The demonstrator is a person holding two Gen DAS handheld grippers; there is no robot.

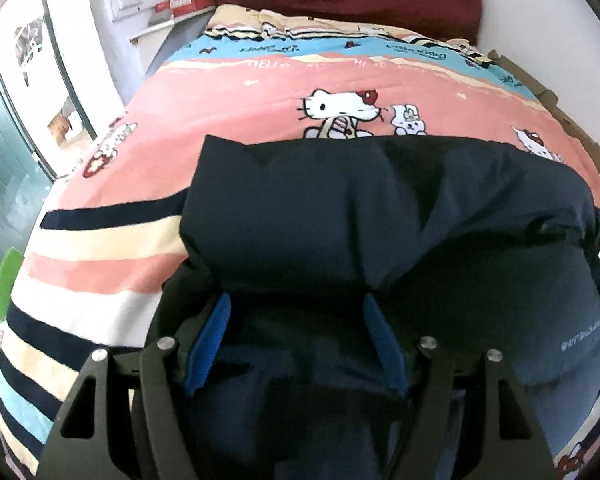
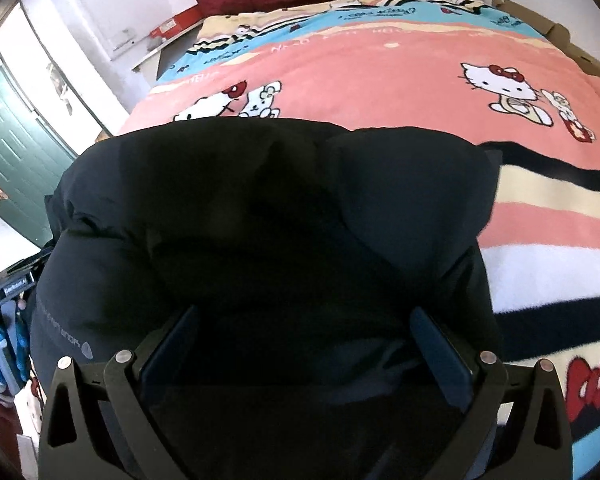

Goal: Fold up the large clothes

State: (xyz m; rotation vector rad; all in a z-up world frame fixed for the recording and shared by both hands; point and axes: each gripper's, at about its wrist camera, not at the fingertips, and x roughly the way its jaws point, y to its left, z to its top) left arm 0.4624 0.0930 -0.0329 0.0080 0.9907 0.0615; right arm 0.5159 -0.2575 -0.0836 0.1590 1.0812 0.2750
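Left gripper [image 1: 298, 312]: jaws wide apart, dark navy padded jacket [image 1: 380, 220] bunched between blue pads [image 1: 212, 344]; cannot tell if clamped.
Right gripper [image 2: 306, 320]: jaws wide apart, jacket [image 2: 260, 200] fills gap; grip too dark to tell.
Jacket: puffy, folded over, small white lettering at 4 o'clock in left view. Lies on pink cartoon-cat blanket [image 1: 240, 96], which extends toward 12 o'clock.

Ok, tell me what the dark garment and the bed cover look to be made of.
Dark padded jacket: smooth, slightly sheeny navy shell, probably nylon or polyester, with puffy filling; it bulges in soft rounded folds and carries small printed lettering. Cartoon-print blanket: matte, soft-looking fabric with faintly fuzzy print edges, likely fleece or brushed cotton; the pictures leave the exact fibre open.
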